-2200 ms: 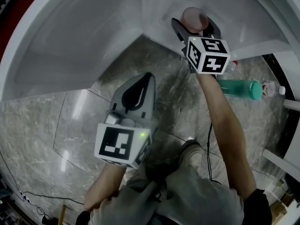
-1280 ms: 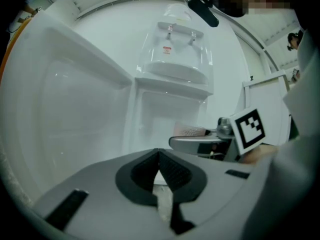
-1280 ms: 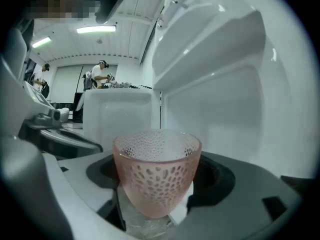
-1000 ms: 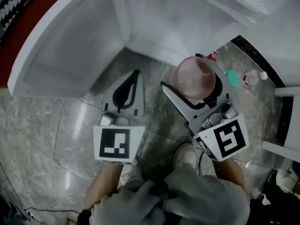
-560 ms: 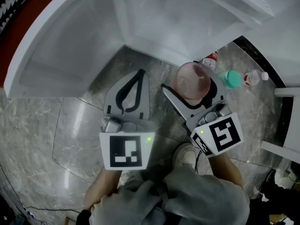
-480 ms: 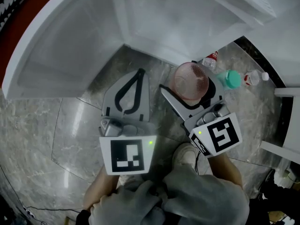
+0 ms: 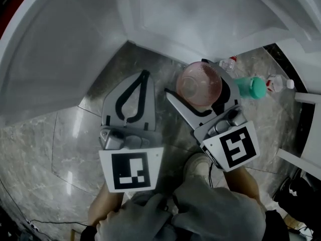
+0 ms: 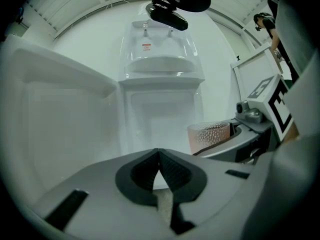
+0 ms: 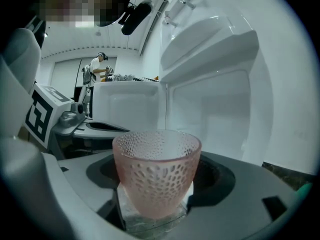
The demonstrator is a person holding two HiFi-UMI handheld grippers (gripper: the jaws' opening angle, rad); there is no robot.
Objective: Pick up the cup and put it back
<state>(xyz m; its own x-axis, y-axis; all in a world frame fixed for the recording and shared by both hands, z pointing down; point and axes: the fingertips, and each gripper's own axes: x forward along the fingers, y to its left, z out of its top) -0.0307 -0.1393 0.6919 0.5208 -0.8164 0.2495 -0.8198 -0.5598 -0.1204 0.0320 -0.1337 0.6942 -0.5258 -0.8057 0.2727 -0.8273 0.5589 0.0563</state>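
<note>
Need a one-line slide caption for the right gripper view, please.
Right claw shut on an upright pink dimpled cup, held in front of an open white fridge.

The cup [image 7: 199, 84] is showing translucent pink, dimpled all over. The left gripper [image 7: 144, 75] and right gripper [image 7: 201, 65] are showing grey, wearing black-and-white square markers. The floor [image 7: 65, 134] is showing grey marbling, the bottle [image 7: 251, 87] green.

Left tongs [image 7: 143, 75] closed (empty); right tongs [image 7: 199, 88] clamp the cup [image 9: 156, 174].
</note>
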